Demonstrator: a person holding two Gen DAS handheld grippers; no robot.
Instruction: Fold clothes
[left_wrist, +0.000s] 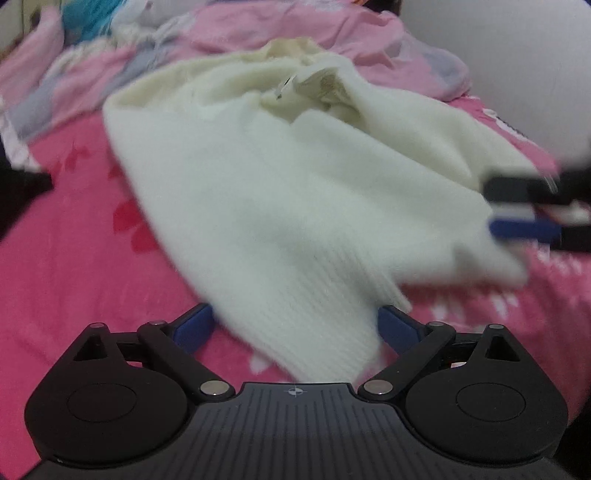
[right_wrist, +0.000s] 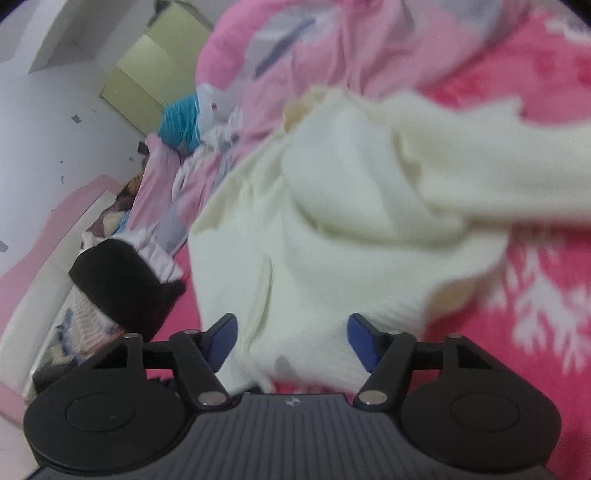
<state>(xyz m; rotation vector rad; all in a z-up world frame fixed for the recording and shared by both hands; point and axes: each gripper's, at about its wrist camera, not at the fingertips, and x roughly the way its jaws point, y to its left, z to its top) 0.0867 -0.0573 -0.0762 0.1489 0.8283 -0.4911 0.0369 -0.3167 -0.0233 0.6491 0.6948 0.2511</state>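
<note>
A cream knitted sweater (left_wrist: 295, 192) lies spread and rumpled on a pink bedsheet (left_wrist: 74, 266). My left gripper (left_wrist: 297, 326) hovers at its ribbed hem, jaws wide, with the hem's corner lying loose between the blue pads (left_wrist: 197, 325). My right gripper (right_wrist: 291, 341) stands over another edge of the sweater (right_wrist: 332, 221), jaws apart, fabric between the pads (right_wrist: 364, 343) without being pinched. In the left wrist view the right gripper (left_wrist: 493, 208) shows at the sweater's right edge. Both views are motion-blurred.
A pale pink quilt (left_wrist: 295, 33) is bunched behind the sweater, with a teal item (right_wrist: 181, 123) on it. A black cloth shape (right_wrist: 122, 284) sits at the bed's left side by the pink bed frame (right_wrist: 55, 229). White wall (right_wrist: 44, 129) beyond.
</note>
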